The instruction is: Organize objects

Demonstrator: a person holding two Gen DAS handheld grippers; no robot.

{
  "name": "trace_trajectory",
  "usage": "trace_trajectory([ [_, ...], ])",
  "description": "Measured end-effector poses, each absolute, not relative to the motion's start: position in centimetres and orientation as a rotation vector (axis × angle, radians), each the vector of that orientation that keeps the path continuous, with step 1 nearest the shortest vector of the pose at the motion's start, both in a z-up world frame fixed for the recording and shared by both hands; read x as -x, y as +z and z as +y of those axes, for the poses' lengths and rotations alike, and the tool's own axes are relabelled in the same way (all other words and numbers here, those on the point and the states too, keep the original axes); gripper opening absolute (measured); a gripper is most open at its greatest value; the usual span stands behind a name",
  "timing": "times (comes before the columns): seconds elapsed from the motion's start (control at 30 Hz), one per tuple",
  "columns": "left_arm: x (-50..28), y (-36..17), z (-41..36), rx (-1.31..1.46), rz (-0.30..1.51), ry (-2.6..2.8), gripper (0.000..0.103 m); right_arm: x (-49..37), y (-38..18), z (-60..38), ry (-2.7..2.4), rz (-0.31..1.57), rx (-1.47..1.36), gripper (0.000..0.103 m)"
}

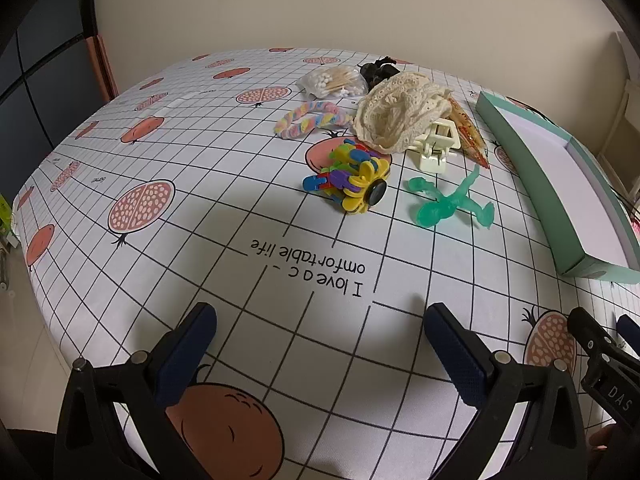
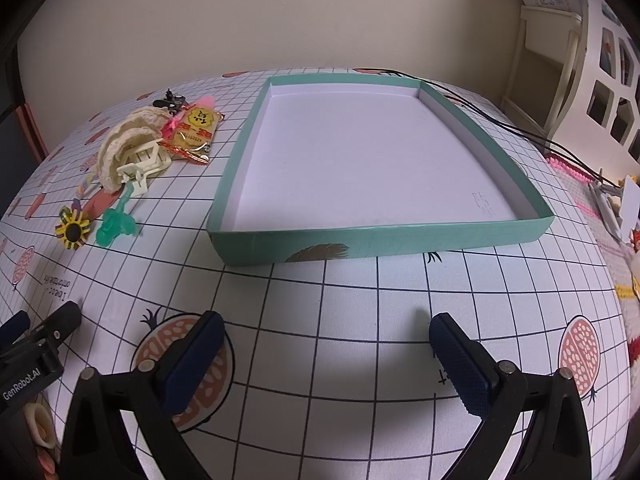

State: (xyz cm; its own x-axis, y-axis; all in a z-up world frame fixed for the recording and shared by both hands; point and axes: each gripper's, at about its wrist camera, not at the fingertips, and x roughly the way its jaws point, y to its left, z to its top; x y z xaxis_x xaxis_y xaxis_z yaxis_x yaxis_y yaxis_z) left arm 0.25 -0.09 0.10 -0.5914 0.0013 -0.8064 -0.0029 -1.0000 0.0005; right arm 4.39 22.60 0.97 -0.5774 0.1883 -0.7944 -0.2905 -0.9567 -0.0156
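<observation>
Teal tray [image 2: 380, 236] is sitting bare, white inside; toys [image 1: 352, 176] are lying left. Both hand-held grippers [image 1: 320, 344] [image 2: 326, 346] are gaping wide, holding nothing.

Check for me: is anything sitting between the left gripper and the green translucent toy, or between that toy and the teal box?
Nothing visible blocks either path. The left gripper is open over bare tablecloth, and the green toy lies ahead with open cloth in between. The teal box stands to the toy's right, empty inside, with only cloth between them.

Teal tray [image 2: 400, 236] empty; toy pile [image 1: 360, 176] just beside, left.
</observation>
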Motion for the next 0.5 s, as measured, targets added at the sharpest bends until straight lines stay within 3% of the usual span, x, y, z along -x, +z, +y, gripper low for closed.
trace_trajectory([
  [0.5, -0.19, 0.09, 0.07, 1.422, 0.002, 2.801, 0.103, -4.38, 0.97, 22.59, 2.567, 0.168, 1.273, 0.103],
])
